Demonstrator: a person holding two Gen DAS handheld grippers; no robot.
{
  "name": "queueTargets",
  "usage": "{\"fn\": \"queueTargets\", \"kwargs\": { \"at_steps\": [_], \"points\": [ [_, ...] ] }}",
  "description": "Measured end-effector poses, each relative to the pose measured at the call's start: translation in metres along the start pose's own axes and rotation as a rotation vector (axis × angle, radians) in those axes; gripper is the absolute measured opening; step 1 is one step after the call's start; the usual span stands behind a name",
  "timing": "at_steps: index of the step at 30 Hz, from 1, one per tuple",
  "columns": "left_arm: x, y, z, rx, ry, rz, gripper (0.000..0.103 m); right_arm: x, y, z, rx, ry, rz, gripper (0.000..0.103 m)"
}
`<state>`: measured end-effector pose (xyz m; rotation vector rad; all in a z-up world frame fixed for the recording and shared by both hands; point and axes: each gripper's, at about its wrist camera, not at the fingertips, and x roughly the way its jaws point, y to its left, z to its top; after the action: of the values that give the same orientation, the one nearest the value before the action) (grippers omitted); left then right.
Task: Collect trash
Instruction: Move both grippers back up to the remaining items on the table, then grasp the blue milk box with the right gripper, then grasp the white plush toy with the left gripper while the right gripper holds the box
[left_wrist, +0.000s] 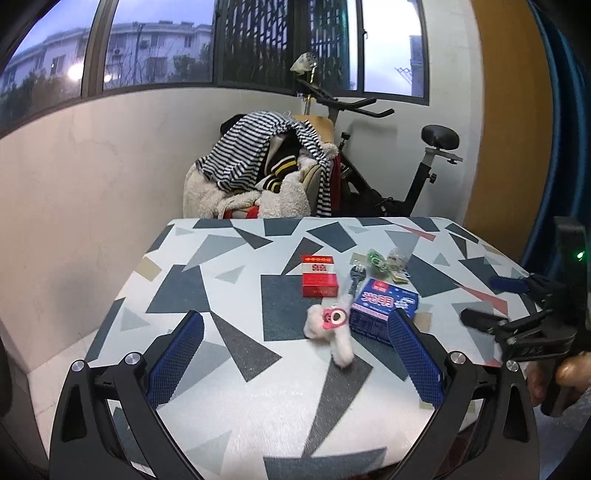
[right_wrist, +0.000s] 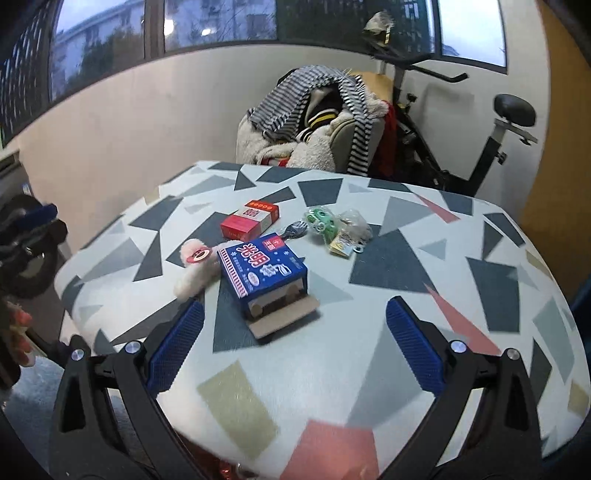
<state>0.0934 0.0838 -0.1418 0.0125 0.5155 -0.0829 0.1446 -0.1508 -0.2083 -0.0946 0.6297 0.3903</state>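
Several small items lie on a table (left_wrist: 221, 387) with a grey and white triangle pattern. A red box (left_wrist: 319, 275) (right_wrist: 250, 219) sits furthest left. An open blue carton (left_wrist: 382, 310) (right_wrist: 264, 277) lies flap toward me. A fluffy white toy with a pink face (left_wrist: 330, 325) (right_wrist: 195, 262) touches the carton's left side. A dark plastic fork (left_wrist: 356, 278) (right_wrist: 295, 229) and crumpled green and clear wrappers (left_wrist: 386, 264) (right_wrist: 338, 229) lie behind. My left gripper (left_wrist: 295, 328) is open over the near table. My right gripper (right_wrist: 294, 323) is open just short of the carton.
A chair heaped with striped and fleecy clothes (left_wrist: 258, 170) stands beyond the table's far edge, with an exercise bike (left_wrist: 406, 177) to its right. The table's left edge drops to a pale floor (left_wrist: 55, 354). The right gripper (left_wrist: 491, 325) shows at the left view's right edge.
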Motion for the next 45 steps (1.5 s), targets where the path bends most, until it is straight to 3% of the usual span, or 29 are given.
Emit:
{"fn": "queueTargets", "kwargs": {
  "at_steps": [5, 14, 18, 19, 22, 27, 30, 32, 38, 40, 45],
  "points": [
    [0.022, 0.012, 0.002, -0.037, 0.038, 0.023, 0.097, 0.05, 0.0, 0.018, -0.014, 0.068, 0.067, 0.097],
    [0.047, 0.033, -0.002, -0.114, 0.083, 0.013, 0.097, 0.13, 0.027, 0.035, -0.148, 0.239, 0.059, 0.097],
    [0.053, 0.03, -0.001, -0.111, 0.093, 0.01, 0.093, 0.141, 0.029, 0.034, -0.143, 0.264, 0.088, 0.088],
    [0.056, 0.029, -0.001, -0.111, 0.101, 0.002, 0.083, 0.138, 0.028, 0.034, -0.135, 0.257, 0.11, 0.087],
    [0.068, 0.025, -0.004, -0.138, 0.155, -0.05, 0.065, 0.131, 0.026, 0.032, -0.119, 0.225, 0.124, 0.087],
    [0.092, 0.013, -0.011, -0.217, 0.223, -0.159, 0.053, 0.097, 0.01, 0.028, -0.024, 0.113, 0.114, 0.086],
    [0.109, -0.005, -0.016, -0.21, 0.267, -0.198, 0.042, 0.079, 0.0, 0.023, 0.002, 0.076, 0.088, 0.086],
    [0.12, -0.015, -0.02, -0.196, 0.298, -0.214, 0.04, 0.064, -0.006, 0.017, 0.018, 0.056, 0.07, 0.086],
    [0.151, -0.033, -0.036, -0.177, 0.382, -0.19, 0.033, 0.026, -0.028, 0.014, 0.088, 0.023, 0.043, 0.086],
    [0.157, -0.031, -0.038, -0.18, 0.398, -0.177, 0.022, 0.018, -0.034, 0.014, 0.097, 0.017, 0.035, 0.086],
    [0.15, -0.031, -0.033, -0.171, 0.372, -0.183, 0.011, -0.007, -0.044, 0.006, 0.109, -0.005, 0.006, 0.086]
  ]
}}
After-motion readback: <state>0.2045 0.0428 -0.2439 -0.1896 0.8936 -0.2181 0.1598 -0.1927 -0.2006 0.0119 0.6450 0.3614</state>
